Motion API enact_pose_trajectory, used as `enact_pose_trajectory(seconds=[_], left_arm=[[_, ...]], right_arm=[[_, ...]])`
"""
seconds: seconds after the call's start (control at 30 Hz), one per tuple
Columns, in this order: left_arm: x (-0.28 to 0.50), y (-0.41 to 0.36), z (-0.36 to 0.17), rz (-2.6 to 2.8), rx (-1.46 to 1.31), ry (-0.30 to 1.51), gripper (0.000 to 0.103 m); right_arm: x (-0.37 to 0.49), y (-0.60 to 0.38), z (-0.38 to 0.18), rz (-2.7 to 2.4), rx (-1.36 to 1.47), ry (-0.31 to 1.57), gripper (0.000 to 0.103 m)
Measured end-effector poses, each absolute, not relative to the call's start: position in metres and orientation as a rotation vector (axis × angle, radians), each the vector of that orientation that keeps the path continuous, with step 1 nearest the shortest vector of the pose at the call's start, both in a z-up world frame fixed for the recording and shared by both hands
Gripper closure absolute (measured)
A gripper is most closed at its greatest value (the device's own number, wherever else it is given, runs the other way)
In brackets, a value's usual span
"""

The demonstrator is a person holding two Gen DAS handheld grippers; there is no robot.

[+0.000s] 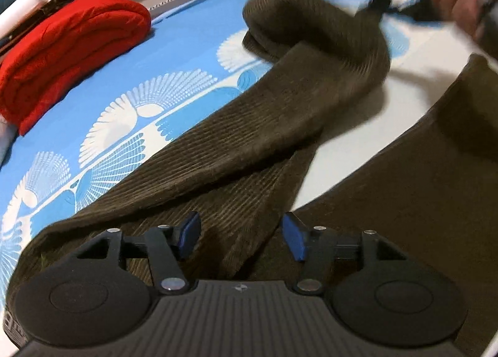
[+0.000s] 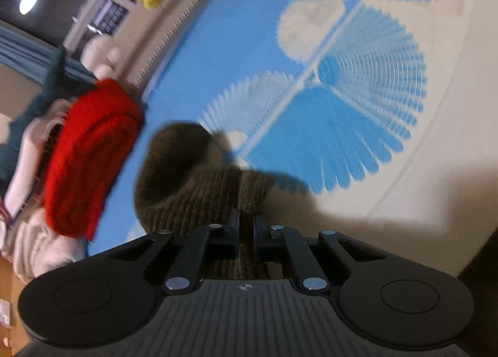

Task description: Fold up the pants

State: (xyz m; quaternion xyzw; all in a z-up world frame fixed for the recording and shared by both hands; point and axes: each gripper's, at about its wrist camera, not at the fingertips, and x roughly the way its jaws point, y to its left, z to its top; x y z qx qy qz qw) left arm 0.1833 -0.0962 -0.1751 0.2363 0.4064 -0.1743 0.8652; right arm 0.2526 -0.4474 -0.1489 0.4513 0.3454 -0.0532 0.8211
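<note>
Pants point(image 1: 218, 151) dark olive-brown, ribbed; sheet point(image 1: 186, 46) blue, white fan pattern; blanket point(image 1: 62, 55) red.

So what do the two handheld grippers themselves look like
Both are matte black: a ribbed grey-black body with a small compass-like mark, two round discs at the sides, and linkage bars with silver rivets. The left tongs carry blue pads; the right tongs look all black.

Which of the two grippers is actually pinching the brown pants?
The right gripper: its jaws are shut on the brown pants. The left gripper is open above them.

Left gripper point(image 1: 241, 234) has its jaws parted and tilted downward; right gripper point(image 2: 246, 226) is clamped tight.
</note>
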Motion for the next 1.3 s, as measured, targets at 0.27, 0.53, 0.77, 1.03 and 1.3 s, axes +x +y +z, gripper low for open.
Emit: enact_pose_trajectory(seconds=[0.27,0.53,0.77,1.03,1.3], left_arm=[[0.206,-0.069,-0.167,-0.278,0.427,0.939,0.096],[0.195,-0.056,-0.168,-0.347,0.446,0.984,0.095],[0.199,-0.058,-0.171,-0.381,0.492,0.994,0.094],[0.201,-0.054,-0.172,-0.394,0.488,0.993,0.095],[0.201,-0.05,-0.154,-0.408,0.478,0.937,0.096]], right_arm=[[0.188,-0.413,-0.026,-0.142,0.607,0.247,0.096],[0.21,-0.48,-0.107,-0.372,0.962,0.609,0.075],[0.209,-0.531,-0.166,-0.477,1.223,0.646,0.05],[0.201,-0.551,-0.181,-0.49,1.355,0.555,0.092],[0.189,-0.538,-0.067,-0.498,1.194,0.258,0.097]])
